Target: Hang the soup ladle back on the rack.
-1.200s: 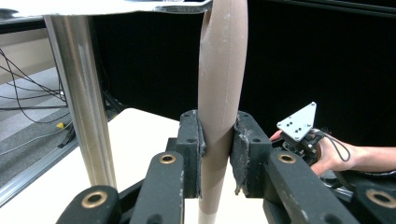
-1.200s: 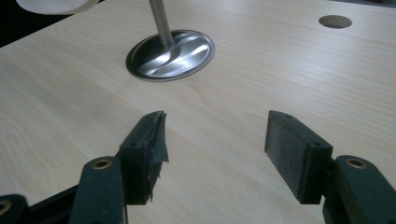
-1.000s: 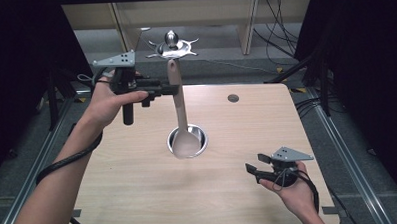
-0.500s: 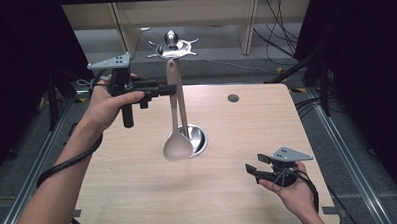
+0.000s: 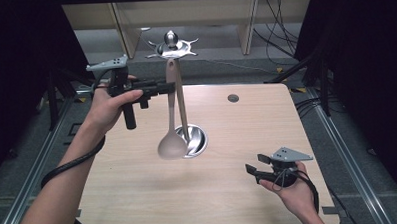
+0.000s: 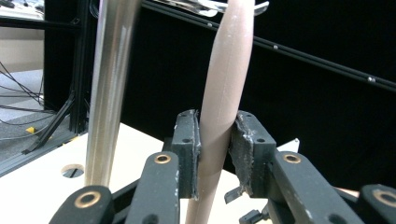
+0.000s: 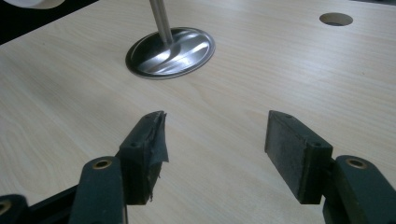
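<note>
Spoon (image 6: 224, 93) bowl and top cut off in the left gripper view; stand pole (image 6: 109, 84) likewise.

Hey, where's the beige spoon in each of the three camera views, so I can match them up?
High view: the beige spoon hangs left of centre, clamped by the left hand-held gripper.
Left gripper view: its handle runs upright between the jaws.
Right gripper view: I can't make it out.
Shared landmark: the steel stand pole.

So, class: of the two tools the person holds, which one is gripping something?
The left tool, raised over the table's far left: its pads clamp the beige spoon's handle. The right tool sits open near the table, holding nothing.
</note>
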The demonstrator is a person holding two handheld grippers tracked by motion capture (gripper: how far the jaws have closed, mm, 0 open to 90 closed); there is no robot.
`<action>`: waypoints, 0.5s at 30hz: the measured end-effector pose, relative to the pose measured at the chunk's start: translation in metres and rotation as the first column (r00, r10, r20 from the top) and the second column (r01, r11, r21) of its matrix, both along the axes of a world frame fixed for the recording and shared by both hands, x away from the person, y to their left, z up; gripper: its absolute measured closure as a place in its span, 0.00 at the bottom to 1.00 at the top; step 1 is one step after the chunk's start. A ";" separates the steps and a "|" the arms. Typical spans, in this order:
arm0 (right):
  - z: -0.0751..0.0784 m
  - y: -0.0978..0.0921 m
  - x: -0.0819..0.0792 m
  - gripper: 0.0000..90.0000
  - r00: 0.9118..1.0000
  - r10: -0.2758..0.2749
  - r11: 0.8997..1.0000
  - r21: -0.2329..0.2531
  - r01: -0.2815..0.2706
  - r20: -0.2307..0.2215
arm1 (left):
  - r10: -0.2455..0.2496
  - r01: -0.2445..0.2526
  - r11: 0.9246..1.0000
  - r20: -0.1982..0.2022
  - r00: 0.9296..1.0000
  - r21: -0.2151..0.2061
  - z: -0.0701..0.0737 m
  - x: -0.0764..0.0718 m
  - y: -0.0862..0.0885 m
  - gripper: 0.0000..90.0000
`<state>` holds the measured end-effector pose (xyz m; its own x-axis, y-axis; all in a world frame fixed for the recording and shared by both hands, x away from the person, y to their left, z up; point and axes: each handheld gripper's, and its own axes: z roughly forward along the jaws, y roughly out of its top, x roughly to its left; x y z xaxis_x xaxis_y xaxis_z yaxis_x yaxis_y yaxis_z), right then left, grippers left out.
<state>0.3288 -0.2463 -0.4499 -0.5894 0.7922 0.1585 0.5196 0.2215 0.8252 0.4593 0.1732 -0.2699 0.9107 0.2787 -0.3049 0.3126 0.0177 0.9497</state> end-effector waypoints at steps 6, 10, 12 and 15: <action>0.000 -0.001 0.001 0.43 1.000 0.000 1.000 -0.006 0.000 0.004 | 0.034 -0.034 0.999 0.008 0.999 -0.003 0.000 0.000 -0.004 0.77; 0.000 0.000 0.000 0.43 1.000 -0.001 1.000 -0.002 0.001 -0.001 | 0.069 -0.070 0.998 0.024 0.997 0.006 0.000 -0.003 -0.005 0.75; 0.000 -0.001 0.001 0.43 1.000 0.002 1.000 -0.010 -0.002 0.020 | 0.100 -0.101 0.995 0.052 0.994 0.018 0.000 -0.006 -0.005 0.73; 0.000 -0.001 0.001 0.43 1.000 -0.007 1.000 -0.008 0.007 0.028 | 0.174 -0.179 0.983 0.109 0.979 0.041 0.000 -0.012 -0.003 0.65</action>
<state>0.3298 -0.2476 -0.4503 -0.5879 0.7975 0.1356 0.4979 0.2247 0.8376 0.4469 0.1703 -0.2696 0.8718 0.4505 -0.1921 0.2077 0.0151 0.9781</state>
